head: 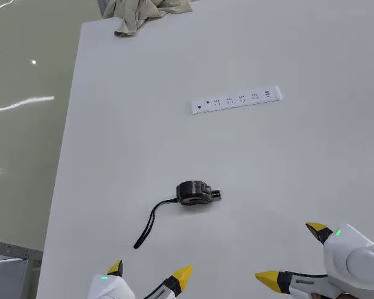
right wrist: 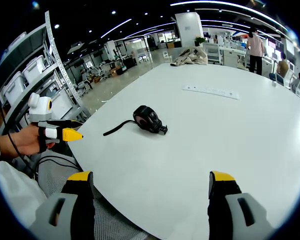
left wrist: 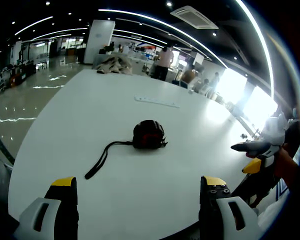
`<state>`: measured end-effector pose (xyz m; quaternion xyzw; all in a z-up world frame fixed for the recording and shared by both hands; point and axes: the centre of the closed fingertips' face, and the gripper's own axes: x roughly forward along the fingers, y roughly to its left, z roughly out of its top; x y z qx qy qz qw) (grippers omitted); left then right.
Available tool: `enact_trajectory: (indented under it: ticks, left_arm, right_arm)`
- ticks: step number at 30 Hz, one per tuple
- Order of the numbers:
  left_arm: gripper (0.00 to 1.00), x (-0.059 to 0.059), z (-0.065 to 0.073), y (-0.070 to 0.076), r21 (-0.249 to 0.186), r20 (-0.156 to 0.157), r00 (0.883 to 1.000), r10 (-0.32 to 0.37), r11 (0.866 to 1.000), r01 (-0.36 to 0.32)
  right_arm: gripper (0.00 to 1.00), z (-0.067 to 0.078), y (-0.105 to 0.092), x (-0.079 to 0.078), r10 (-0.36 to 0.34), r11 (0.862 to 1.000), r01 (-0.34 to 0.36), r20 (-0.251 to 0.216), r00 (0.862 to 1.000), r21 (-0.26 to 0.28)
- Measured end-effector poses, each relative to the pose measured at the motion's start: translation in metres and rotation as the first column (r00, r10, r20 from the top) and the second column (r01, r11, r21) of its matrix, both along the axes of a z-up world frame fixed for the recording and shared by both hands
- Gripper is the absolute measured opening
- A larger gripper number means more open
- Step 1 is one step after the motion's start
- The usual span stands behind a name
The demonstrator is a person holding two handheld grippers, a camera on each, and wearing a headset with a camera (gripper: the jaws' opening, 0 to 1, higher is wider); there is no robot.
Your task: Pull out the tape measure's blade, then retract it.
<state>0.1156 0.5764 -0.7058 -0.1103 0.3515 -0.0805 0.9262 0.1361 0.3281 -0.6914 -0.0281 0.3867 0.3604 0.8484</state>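
Observation:
A black tape measure [head: 196,193] lies on the white table [head: 237,50], its black wrist strap [head: 151,223] trailing toward the near left; the blade is inside the case. It also lies ahead in the left gripper view as the tape measure [left wrist: 148,134] and in the right gripper view as the tape measure [right wrist: 148,119]. My left gripper [head: 149,273] hovers open at the near edge, below the strap. My right gripper [head: 293,254] is open at the near right, apart from the case. Both hold nothing.
A white power strip [head: 235,100] lies farther back on the table. A crumpled beige cloth [head: 146,14] sits at the far edge. The table's left edge drops to a glossy green floor [head: 22,124]. People stand in the background of the gripper views.

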Motion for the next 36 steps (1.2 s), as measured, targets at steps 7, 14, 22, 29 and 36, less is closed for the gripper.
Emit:
enact_trajectory:
  ticks: [7, 14, 22, 29, 36]
  left_arm:
    - [1.00, 0.004, 0.000, -0.003, 0.001, 0.001, 1.000, -0.005, 1.000, 0.005]
    - [1.00, 0.008, -0.001, -0.005, -0.001, 0.002, 1.000, -0.010, 1.000, 0.010]
    - [1.00, 0.013, -0.006, -0.006, 0.000, -0.001, 1.000, -0.019, 1.000, 0.019]
    - [1.00, 0.020, -0.010, -0.011, 0.006, 0.003, 0.999, -0.038, 0.999, 0.038]
    - [1.00, 0.026, -0.014, -0.014, 0.013, 0.003, 0.999, -0.052, 0.999, 0.052]
  right_arm:
    - [0.98, -0.001, 0.002, 0.003, 0.013, 1.000, -0.013, 0.005, 1.000, -0.007]
    - [0.98, -0.003, 0.003, 0.007, 0.024, 1.000, -0.024, 0.010, 1.000, -0.017]
    - [0.98, -0.007, 0.006, 0.012, 0.035, 0.999, -0.035, 0.009, 0.999, -0.022]
    - [0.98, -0.012, 0.008, 0.015, 0.048, 0.999, -0.047, 0.004, 0.999, -0.022]
    - [0.98, -0.017, 0.010, 0.019, 0.060, 0.998, -0.060, 0.004, 0.998, -0.030]
